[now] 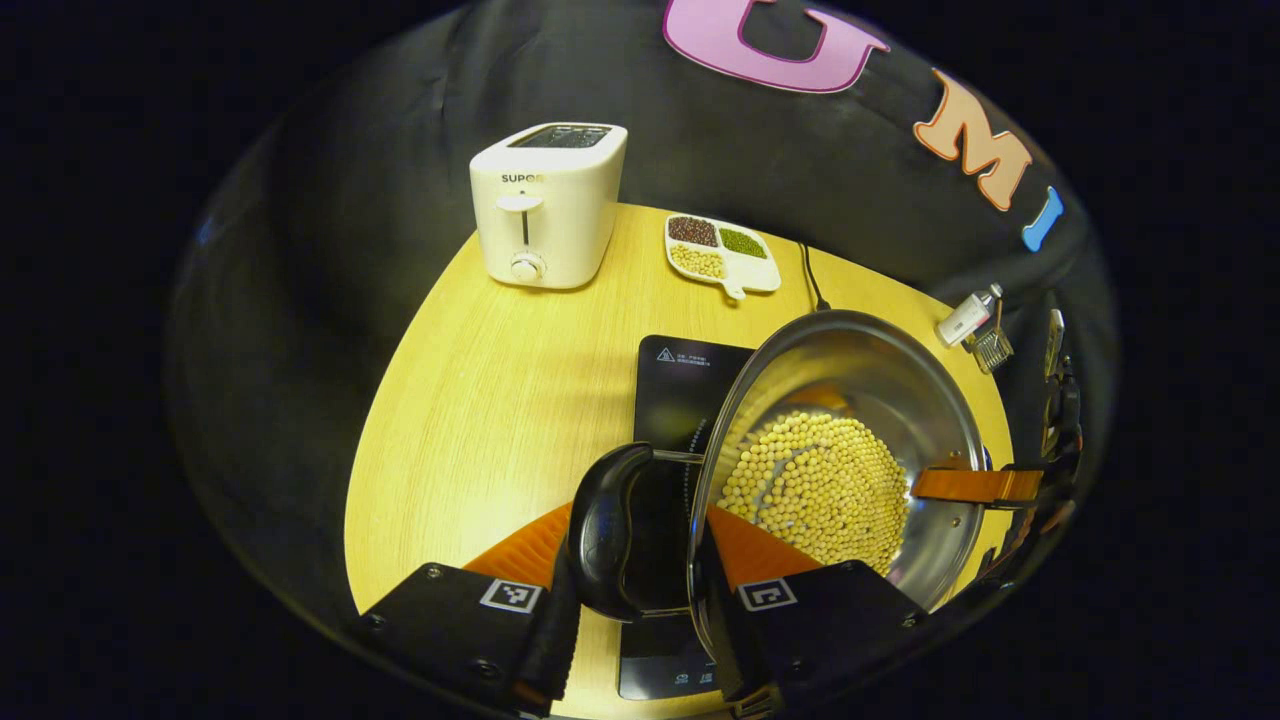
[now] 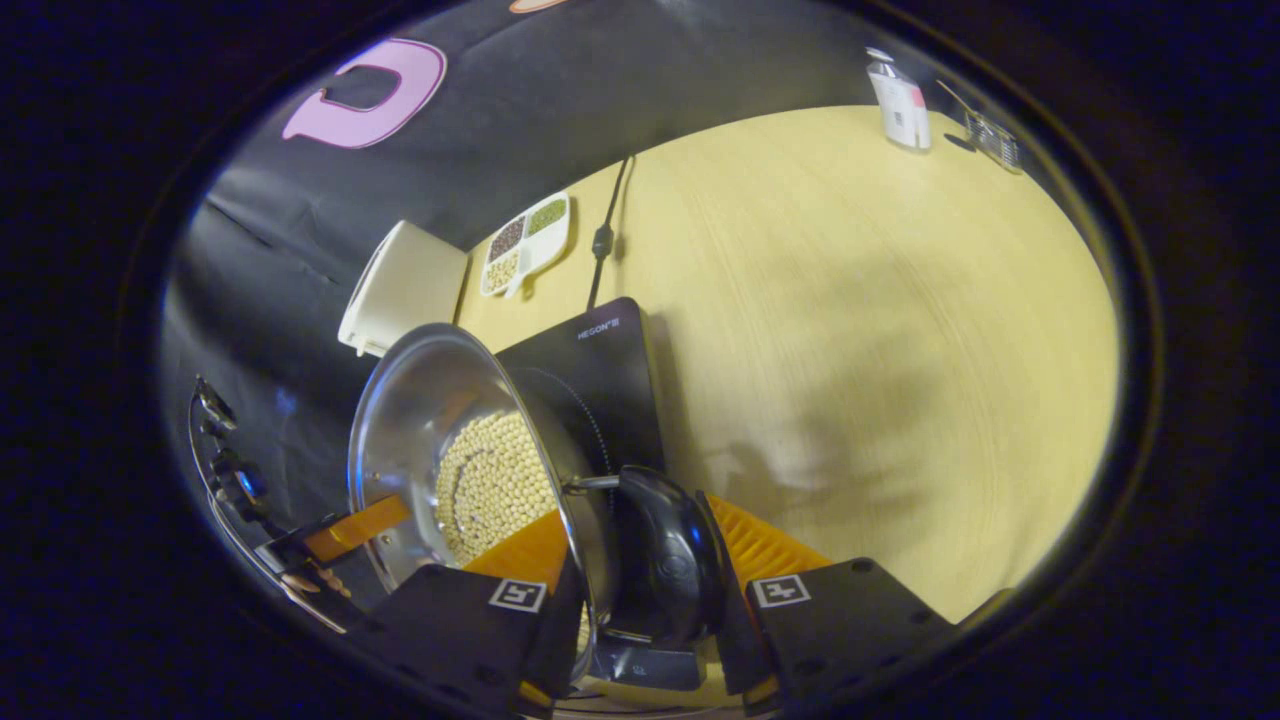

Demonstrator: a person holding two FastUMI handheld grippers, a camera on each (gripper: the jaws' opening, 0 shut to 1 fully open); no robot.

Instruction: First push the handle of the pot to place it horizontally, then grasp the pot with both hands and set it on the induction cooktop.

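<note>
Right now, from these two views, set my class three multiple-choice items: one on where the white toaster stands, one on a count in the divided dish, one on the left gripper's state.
1. The white box-shaped toaster stands:
A) on the pale wooden table, beside the white divided dish
B) on the cooktop
C) inside the pot

2. Compartments of that dish holding beans:
A) one
B) five
C) three

3. The left gripper is:
A) open above the table
B) shut on the round steel pot at its black handle
C) holding the toaster

Answers:
1 A: toaster and dish sit side by side at the table's far edge.
2 C: dark red, green and yellow heaps show.
3 B: its fingers clamp the handle and the pot's wall between them.
</note>
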